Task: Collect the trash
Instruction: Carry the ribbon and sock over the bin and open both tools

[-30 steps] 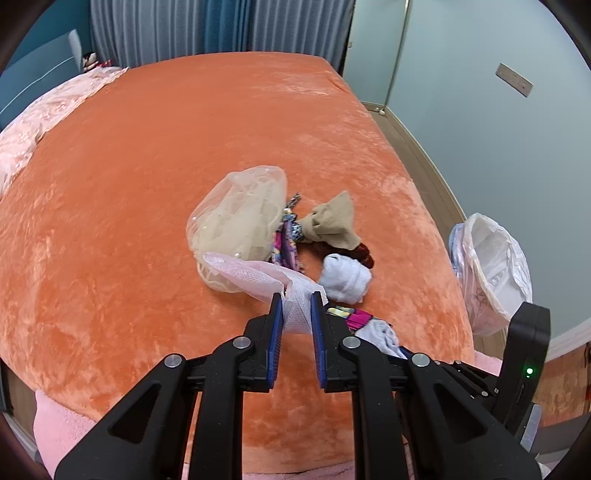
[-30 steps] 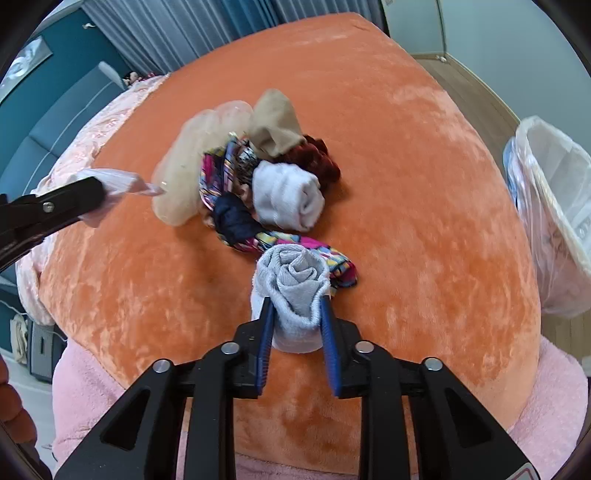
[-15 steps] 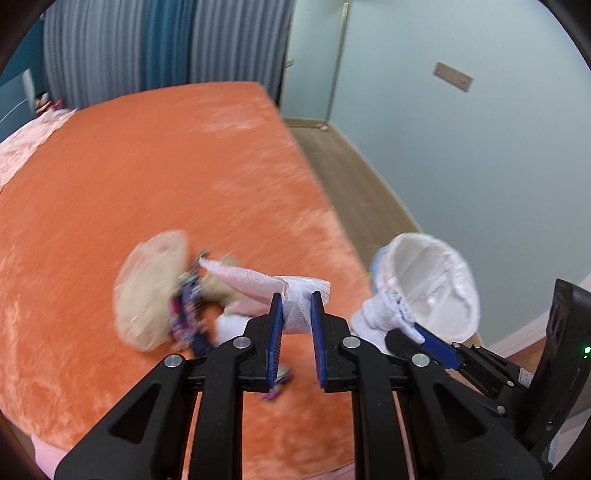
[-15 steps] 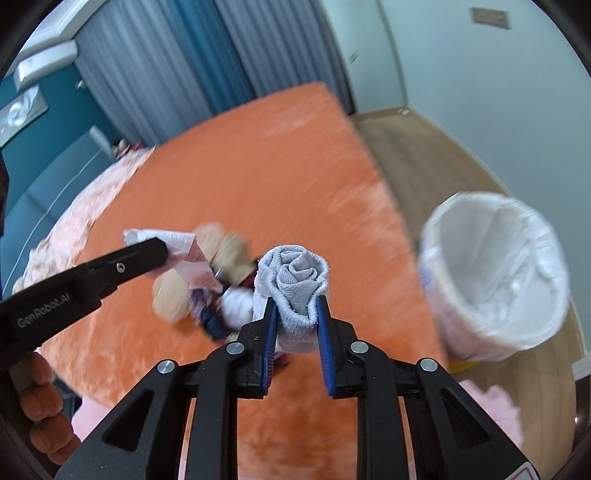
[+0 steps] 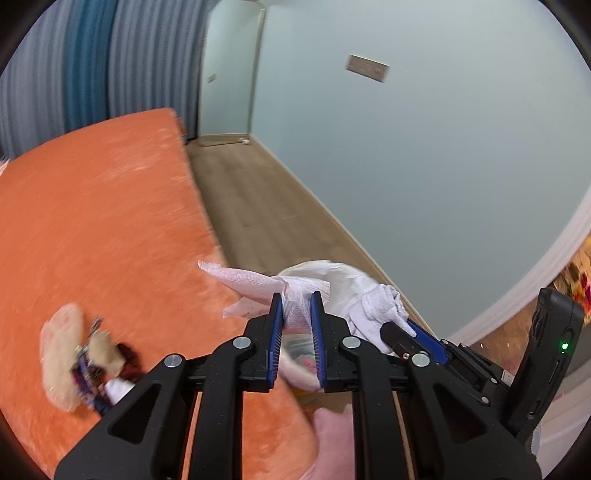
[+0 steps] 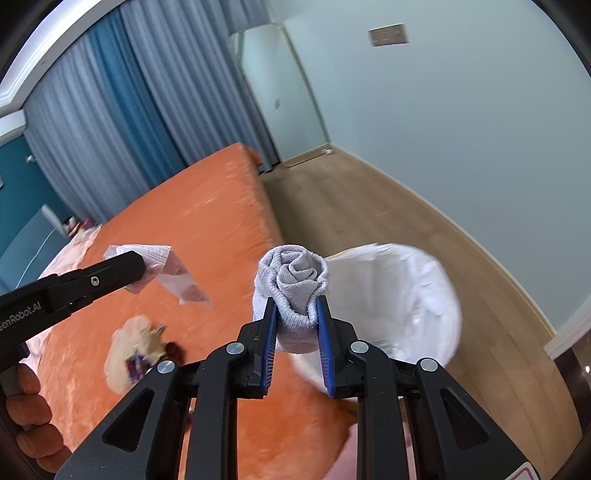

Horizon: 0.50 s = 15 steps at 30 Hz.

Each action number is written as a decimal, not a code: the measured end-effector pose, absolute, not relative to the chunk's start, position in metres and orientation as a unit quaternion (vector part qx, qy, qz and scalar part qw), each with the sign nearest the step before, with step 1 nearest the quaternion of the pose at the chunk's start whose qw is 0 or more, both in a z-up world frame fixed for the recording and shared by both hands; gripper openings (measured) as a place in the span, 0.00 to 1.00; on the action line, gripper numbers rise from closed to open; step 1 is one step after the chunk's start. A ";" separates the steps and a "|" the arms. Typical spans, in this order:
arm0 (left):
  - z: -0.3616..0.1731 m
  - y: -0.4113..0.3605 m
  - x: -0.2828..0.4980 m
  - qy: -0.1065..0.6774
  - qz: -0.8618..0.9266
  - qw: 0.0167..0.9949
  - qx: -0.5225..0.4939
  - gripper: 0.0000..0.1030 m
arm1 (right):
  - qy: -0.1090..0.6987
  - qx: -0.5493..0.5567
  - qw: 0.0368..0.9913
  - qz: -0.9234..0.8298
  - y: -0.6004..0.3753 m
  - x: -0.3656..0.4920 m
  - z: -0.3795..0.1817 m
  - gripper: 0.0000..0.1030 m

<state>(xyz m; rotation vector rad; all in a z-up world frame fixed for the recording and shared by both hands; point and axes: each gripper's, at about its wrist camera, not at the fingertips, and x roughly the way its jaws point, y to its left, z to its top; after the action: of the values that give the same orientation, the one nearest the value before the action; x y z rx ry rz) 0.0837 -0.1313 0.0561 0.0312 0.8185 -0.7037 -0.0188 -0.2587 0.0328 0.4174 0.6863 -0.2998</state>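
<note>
Two loads have left the orange bed (image 6: 192,206): left gripper (image 5: 296,314) clamps crumpled pink tissue (image 5: 255,286), right gripper (image 6: 296,314) pinches rolled grey sock (image 6: 291,280), both nearing the white-lined bin (image 6: 406,295).

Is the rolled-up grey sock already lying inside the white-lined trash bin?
No, the rolled grey sock is clamped between the right gripper's blue pads, in the air beside the white-lined trash bin.

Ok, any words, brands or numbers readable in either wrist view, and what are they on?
"GenRobot.AI", first letter cut off at the frame edge: white print on the black left gripper arm, seen from the right wrist.
Red-edged sticker at the bottom edge: unreadable.
Wall plate: no legible text.
</note>
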 end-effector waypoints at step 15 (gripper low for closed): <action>0.043 -0.210 0.094 0.393 -0.374 0.840 0.023 0.50 | 0.336 0.237 0.896 -0.170 -0.309 -0.014 0.018 0.23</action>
<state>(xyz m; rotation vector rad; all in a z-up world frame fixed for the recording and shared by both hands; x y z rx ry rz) 0.0941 -0.2096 0.0434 0.0483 0.8308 -0.7918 -0.0144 -0.3090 0.0183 0.4902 0.6953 -0.3532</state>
